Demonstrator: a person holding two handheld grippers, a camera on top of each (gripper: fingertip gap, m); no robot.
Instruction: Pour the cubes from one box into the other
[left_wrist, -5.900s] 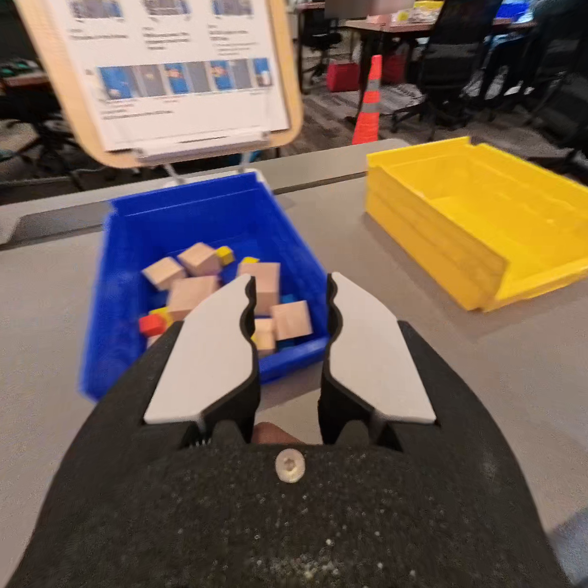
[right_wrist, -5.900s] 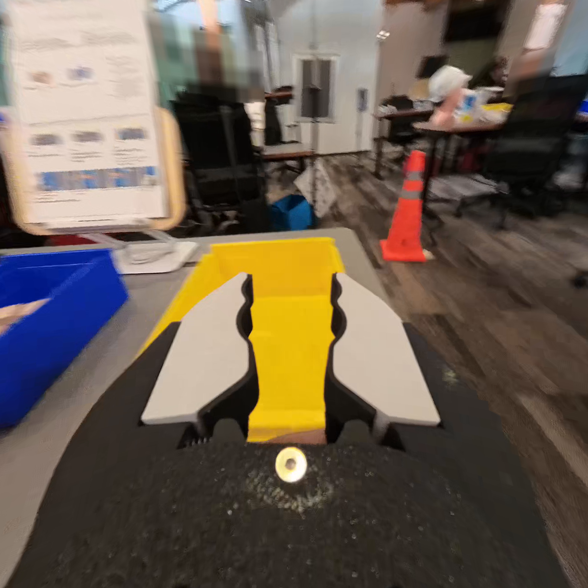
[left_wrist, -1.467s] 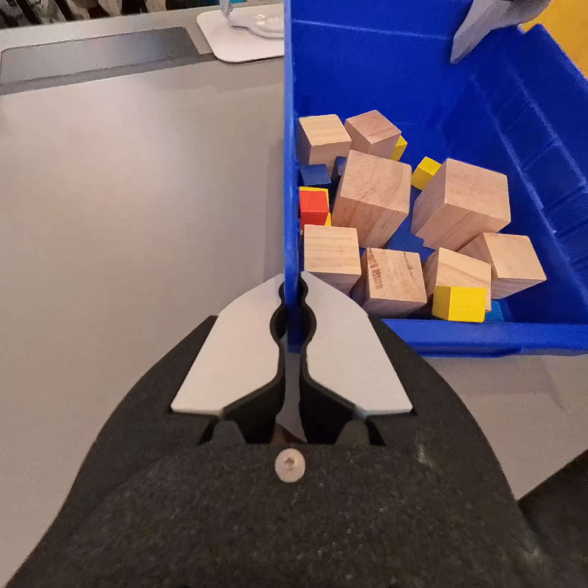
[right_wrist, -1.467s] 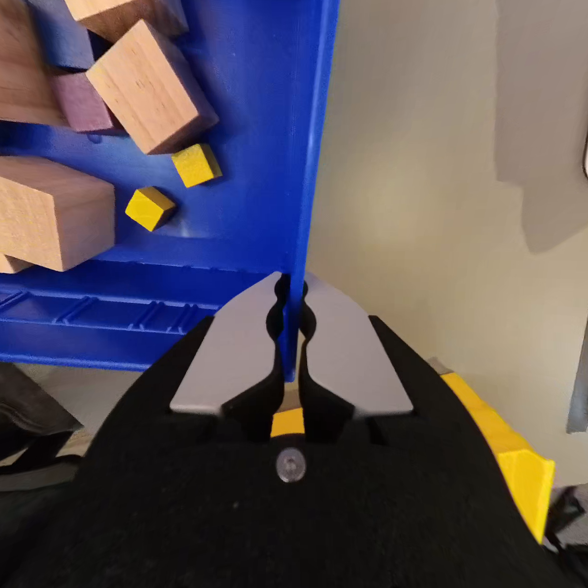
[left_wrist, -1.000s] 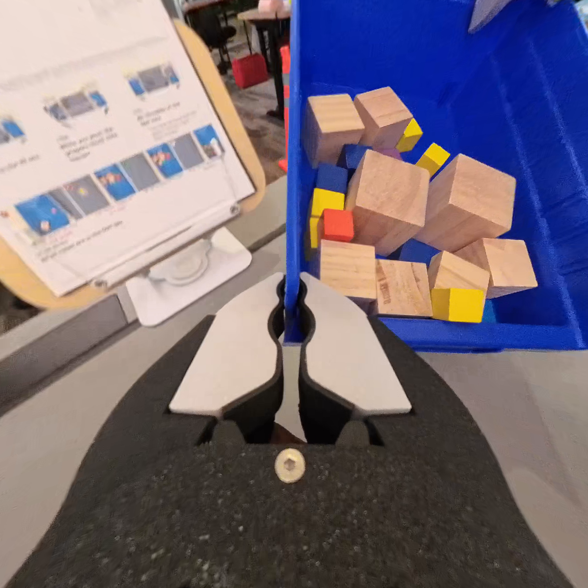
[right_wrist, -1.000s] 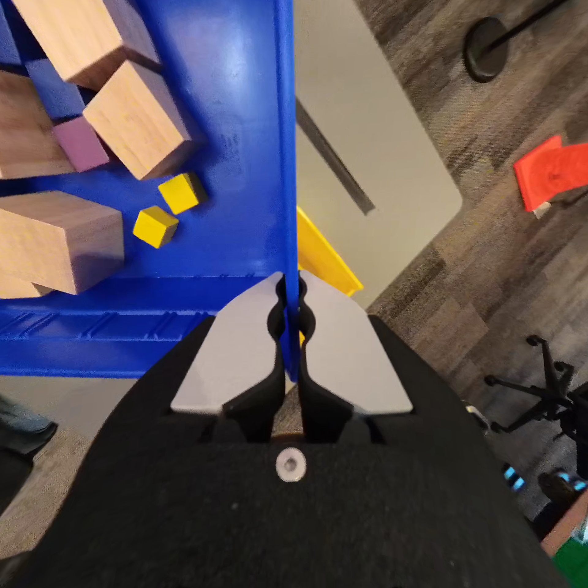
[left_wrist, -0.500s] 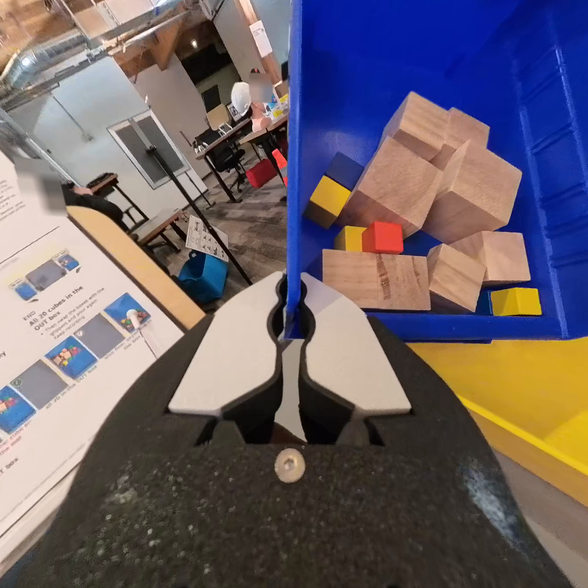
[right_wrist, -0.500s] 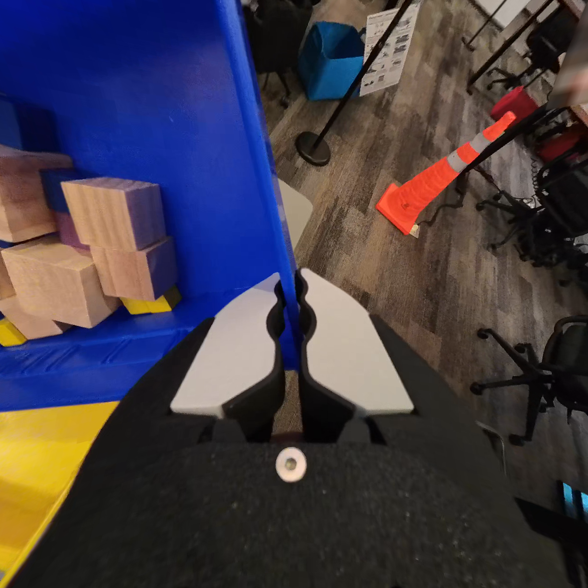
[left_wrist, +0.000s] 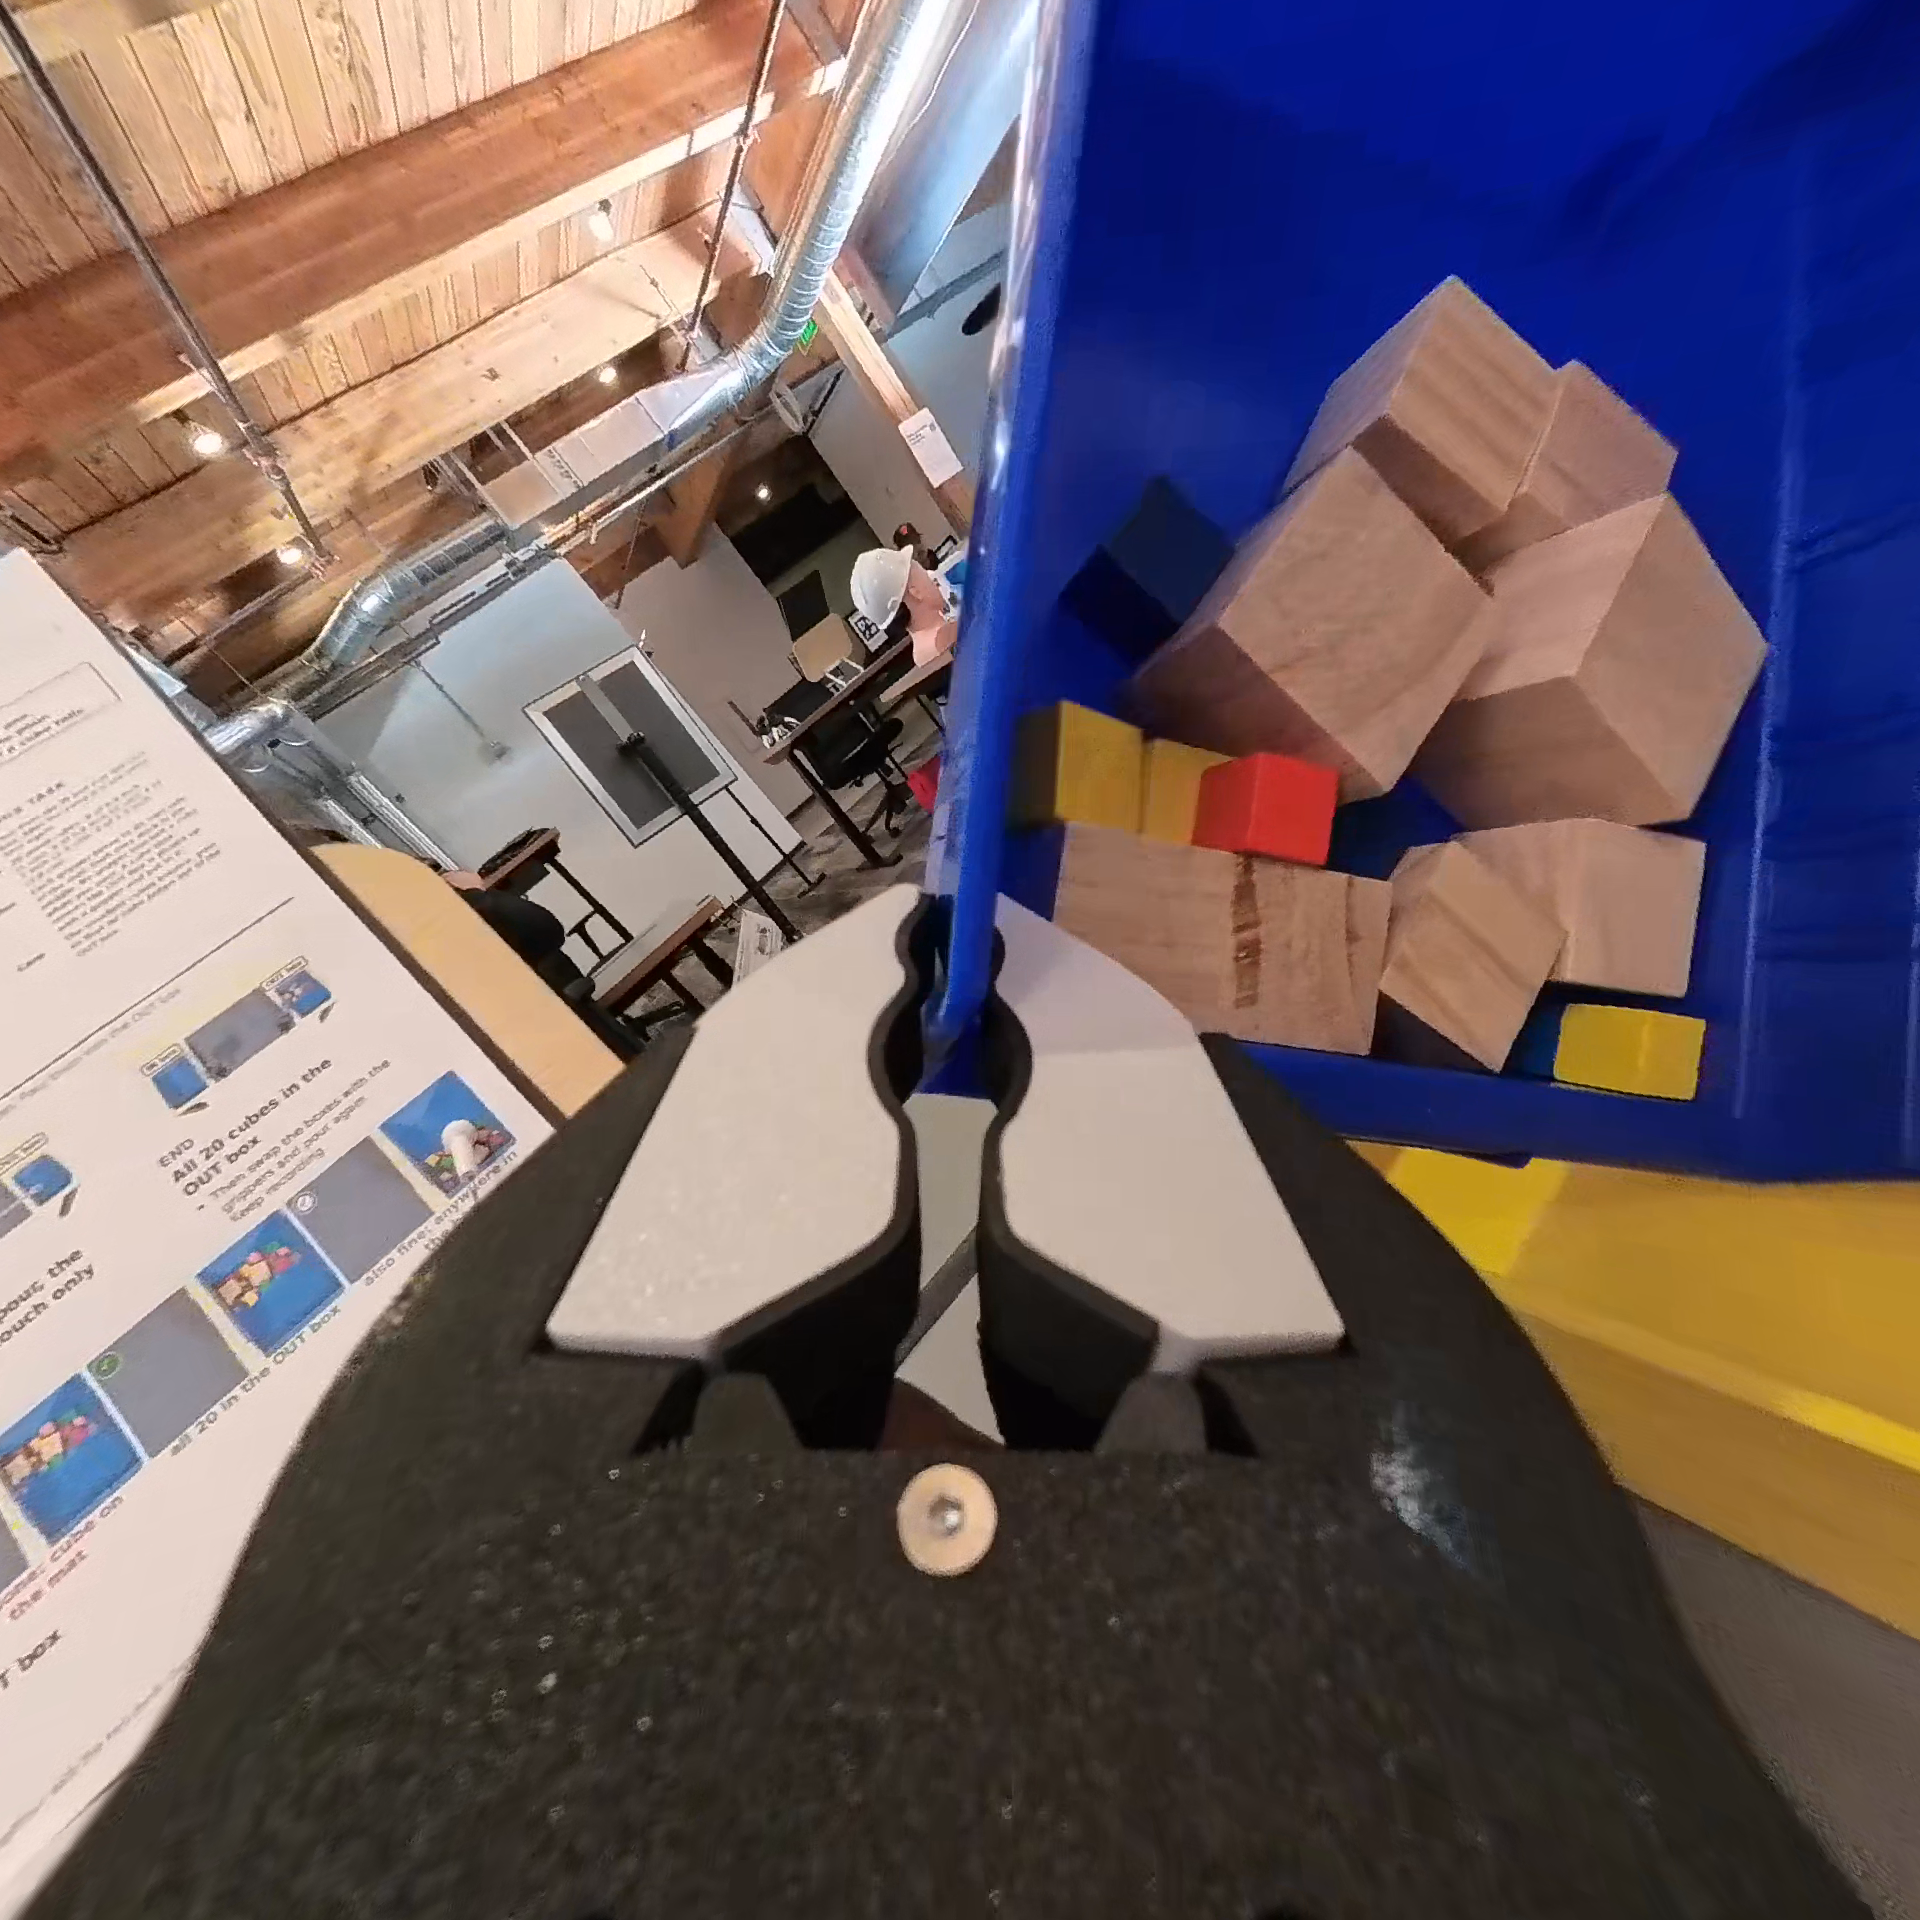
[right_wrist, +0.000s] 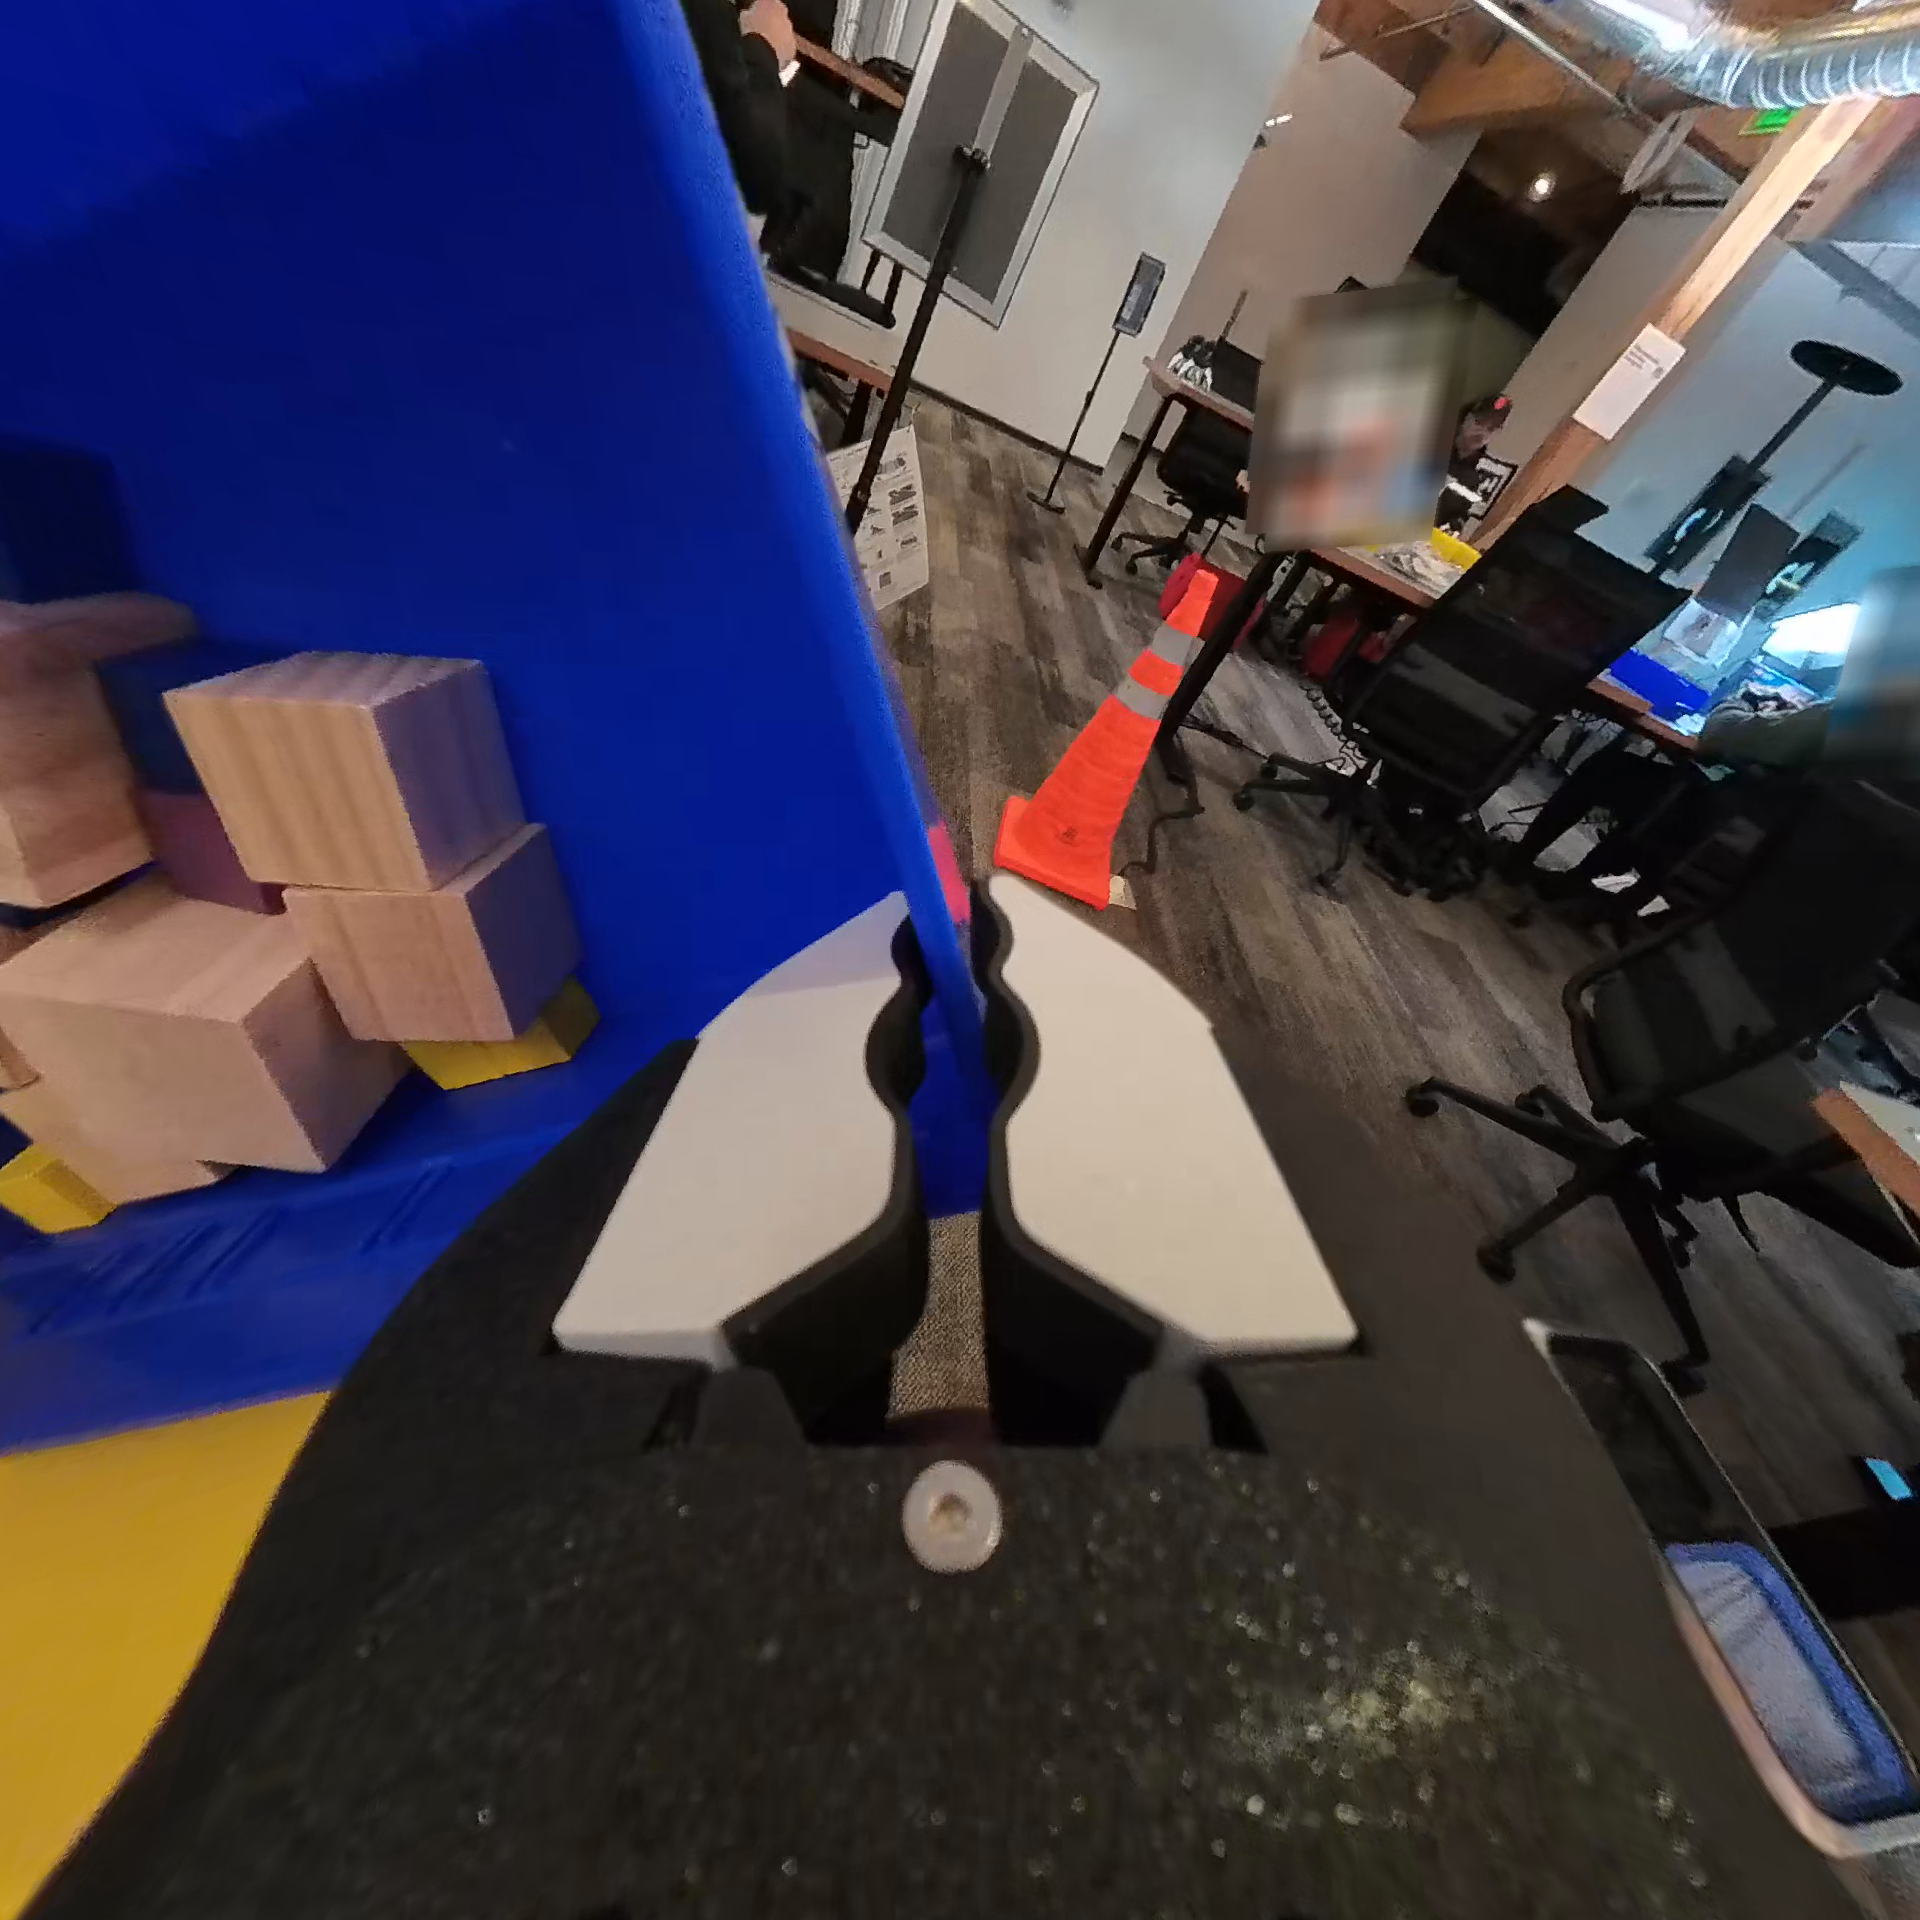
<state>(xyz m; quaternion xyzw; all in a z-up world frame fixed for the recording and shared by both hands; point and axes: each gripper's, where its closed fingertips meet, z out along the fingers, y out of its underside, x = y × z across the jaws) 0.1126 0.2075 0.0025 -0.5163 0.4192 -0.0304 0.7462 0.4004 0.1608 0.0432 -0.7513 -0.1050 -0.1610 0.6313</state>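
Left hand-held gripper (left_wrist: 951, 987) pinches the thin left side wall of the blue box (left_wrist: 1475, 208); jaws nearly together with only the wall between. Right hand-held gripper (right_wrist: 951, 956) pinches the opposite, right side wall of the same box (right_wrist: 416, 312) the same way. Box held in the air, tipped steeply toward its low front lip. Cubes (left_wrist: 1403, 665) piled against that lip: large plain wooden ones stacked over small yellow, red and blue ones. Yellow box (left_wrist: 1662, 1351) directly below the lip, no cubes seen in its visible part. Far left, instruction board (left_wrist: 156, 1091). Far right on the floor, orange traffic cone (right_wrist: 1101, 769), office chairs near.
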